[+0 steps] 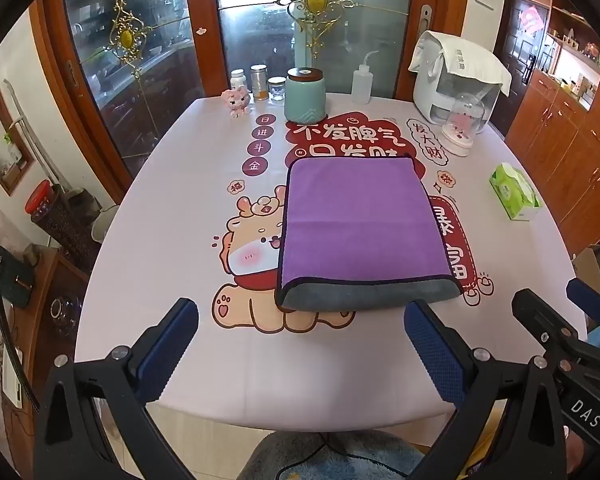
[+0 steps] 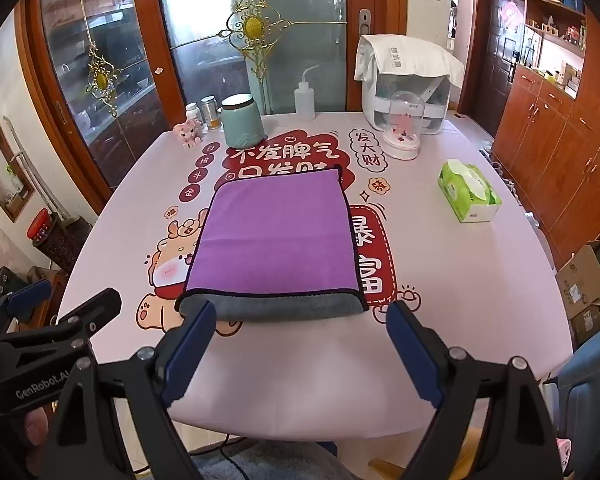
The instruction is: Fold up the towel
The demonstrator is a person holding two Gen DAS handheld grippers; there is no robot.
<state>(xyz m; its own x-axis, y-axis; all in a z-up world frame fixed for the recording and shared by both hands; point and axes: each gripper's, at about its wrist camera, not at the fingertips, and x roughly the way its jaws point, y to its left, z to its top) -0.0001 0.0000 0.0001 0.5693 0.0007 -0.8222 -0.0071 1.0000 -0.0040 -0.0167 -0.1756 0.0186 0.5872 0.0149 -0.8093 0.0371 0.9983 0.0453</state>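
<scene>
A purple towel (image 1: 360, 220) with a grey underside lies folded flat in the middle of the table; it also shows in the right wrist view (image 2: 276, 240). Its grey folded edge faces me. My left gripper (image 1: 300, 320) is open and empty, held above the table's near edge, just short of the towel. My right gripper (image 2: 300, 322) is open and empty too, close to the towel's near edge. The right gripper shows at the right of the left wrist view (image 1: 560, 312); the left gripper shows at the left of the right wrist view (image 2: 52, 308).
The table (image 1: 160, 280) has a pink printed cloth. At its far side stand a teal jar (image 1: 305, 96), small jars (image 1: 260, 82), a pink toy (image 1: 236, 102), a squeeze bottle (image 1: 362, 80), a white appliance (image 1: 456, 80) and a glass dome (image 1: 462, 128). A green tissue pack (image 1: 514, 192) lies right.
</scene>
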